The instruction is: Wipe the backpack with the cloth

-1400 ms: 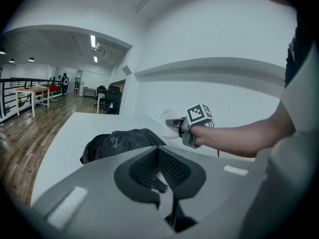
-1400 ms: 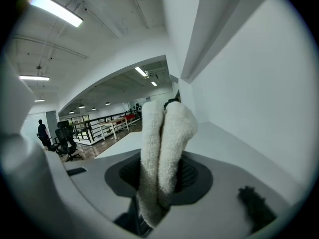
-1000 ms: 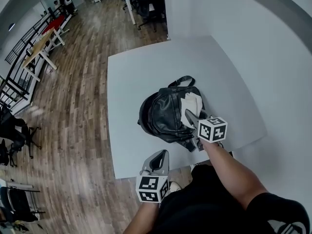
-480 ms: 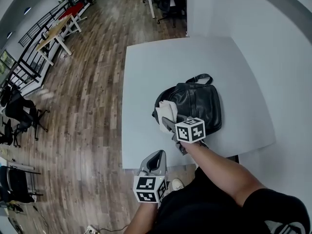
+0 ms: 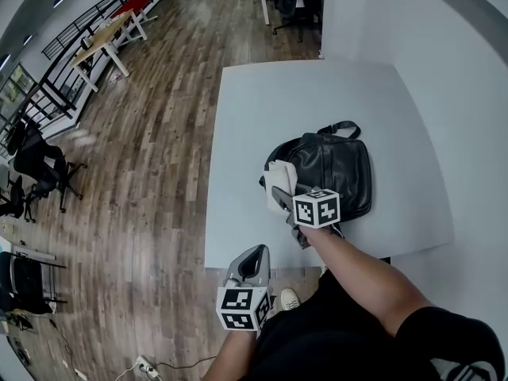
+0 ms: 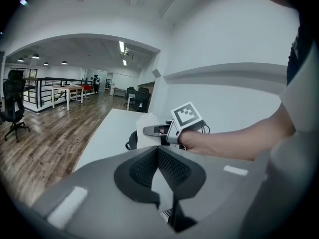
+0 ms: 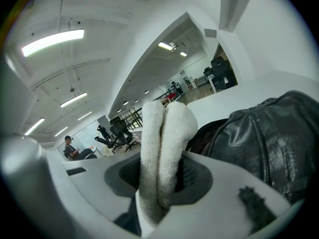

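backpack (image 5: pixel 329 169): black, lying flat on white table (image 5: pixel 262 94), nr its front edge.
cloth (image 5: pixel 279 177): white, folded, touching backpack's left side.
R gripper (image 5: pixel 283 199): jaws clamped on cloth, at backpack's front-left.
L gripper (image 5: pixel 255 259): jaws together, nothing btwn, well apart from backpack, front-left of it.

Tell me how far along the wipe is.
Done: the cloth is clamped in the right gripper. In hand: it sits at the edge of the backpack, likely mid-wipe. Left: how much is wiped cannot be told; the left gripper hangs shut and empty off the table.
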The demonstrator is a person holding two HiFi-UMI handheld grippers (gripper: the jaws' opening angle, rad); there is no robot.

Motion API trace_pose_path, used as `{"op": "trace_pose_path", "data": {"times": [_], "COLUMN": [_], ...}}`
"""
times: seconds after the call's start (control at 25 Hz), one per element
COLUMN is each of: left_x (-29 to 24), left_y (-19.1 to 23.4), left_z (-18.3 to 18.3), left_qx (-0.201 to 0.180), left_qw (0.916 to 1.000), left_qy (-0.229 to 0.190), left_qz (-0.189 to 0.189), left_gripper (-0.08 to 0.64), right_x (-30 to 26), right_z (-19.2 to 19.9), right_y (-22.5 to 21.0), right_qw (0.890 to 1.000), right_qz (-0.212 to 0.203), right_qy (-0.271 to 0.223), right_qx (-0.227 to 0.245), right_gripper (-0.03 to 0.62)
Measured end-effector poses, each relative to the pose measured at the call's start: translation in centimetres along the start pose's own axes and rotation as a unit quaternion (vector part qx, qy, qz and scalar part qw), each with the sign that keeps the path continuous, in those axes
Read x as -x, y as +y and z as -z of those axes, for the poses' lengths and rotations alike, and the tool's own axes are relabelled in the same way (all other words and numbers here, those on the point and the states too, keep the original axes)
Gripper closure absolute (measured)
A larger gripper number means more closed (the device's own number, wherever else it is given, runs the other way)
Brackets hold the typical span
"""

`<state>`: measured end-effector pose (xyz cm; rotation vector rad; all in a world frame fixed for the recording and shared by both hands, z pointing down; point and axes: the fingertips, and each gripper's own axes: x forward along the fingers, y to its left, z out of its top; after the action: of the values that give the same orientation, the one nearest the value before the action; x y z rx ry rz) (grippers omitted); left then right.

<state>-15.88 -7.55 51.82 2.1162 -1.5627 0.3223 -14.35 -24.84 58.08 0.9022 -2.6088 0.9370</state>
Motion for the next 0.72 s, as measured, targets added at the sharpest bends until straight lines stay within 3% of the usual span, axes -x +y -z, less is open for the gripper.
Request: {"op": "trace_pose_path", "data": {"times": [0.72], "left_x": [-0.8], "left_y": [-3.6], "left_z": [-0.1], "left_qx": [-0.022], "left_qw": [0.9985], "left_qy": [0.002], "left_qz": [0.050], "left_gripper": [0.552], "right_x": [4.3], "right_z": [1.8], "right_y": [-2.9], "right_qw": [0.999], "right_qz": [0.033], "right_qy": [0.014], "right_qx": [-0.011], "right_gripper": [0.471]}}
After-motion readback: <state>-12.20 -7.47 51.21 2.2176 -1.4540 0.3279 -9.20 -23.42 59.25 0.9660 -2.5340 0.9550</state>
